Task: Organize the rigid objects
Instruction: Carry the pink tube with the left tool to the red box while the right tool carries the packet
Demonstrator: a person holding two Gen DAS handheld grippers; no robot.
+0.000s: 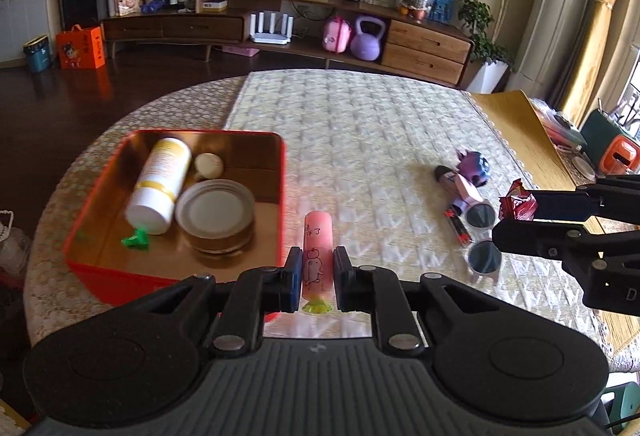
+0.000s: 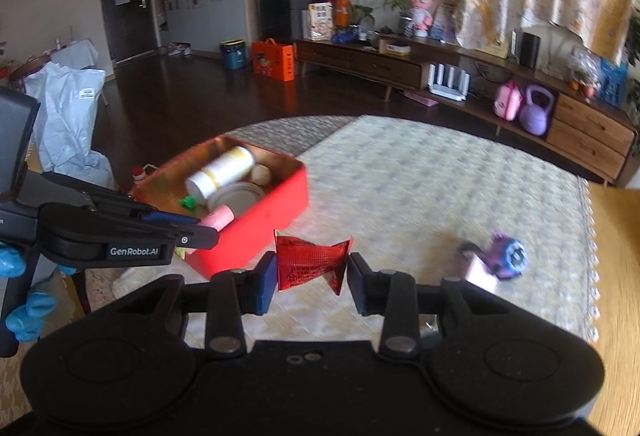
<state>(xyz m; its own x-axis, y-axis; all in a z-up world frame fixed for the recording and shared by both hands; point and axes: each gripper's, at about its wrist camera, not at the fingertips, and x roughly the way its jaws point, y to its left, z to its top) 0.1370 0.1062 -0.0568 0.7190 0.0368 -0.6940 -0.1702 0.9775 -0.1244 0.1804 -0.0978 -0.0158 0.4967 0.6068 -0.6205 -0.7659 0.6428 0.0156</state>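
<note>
My left gripper (image 1: 317, 282) is shut on a pink tube (image 1: 317, 256) with a drawing and a green cap, held above the tablecloth just right of the red tin box (image 1: 282, 172). The box holds a white-and-yellow bottle (image 1: 160, 186), a round metal lid (image 1: 216, 214), a pale round thing and a small green piece. My right gripper (image 2: 312, 274) is shut on a red foil snack packet (image 2: 312, 264), held above the table right of the box (image 2: 264, 232); the packet also shows in the left wrist view (image 1: 517, 205).
On the tablecloth to the right lie sunglasses (image 1: 482, 236), a purple toy (image 1: 474, 166) beside a pink box, and a small red-and-black tube (image 1: 458, 222). The bare wooden table edge (image 1: 520, 124) is at the far right. A TV cabinet stands beyond the table.
</note>
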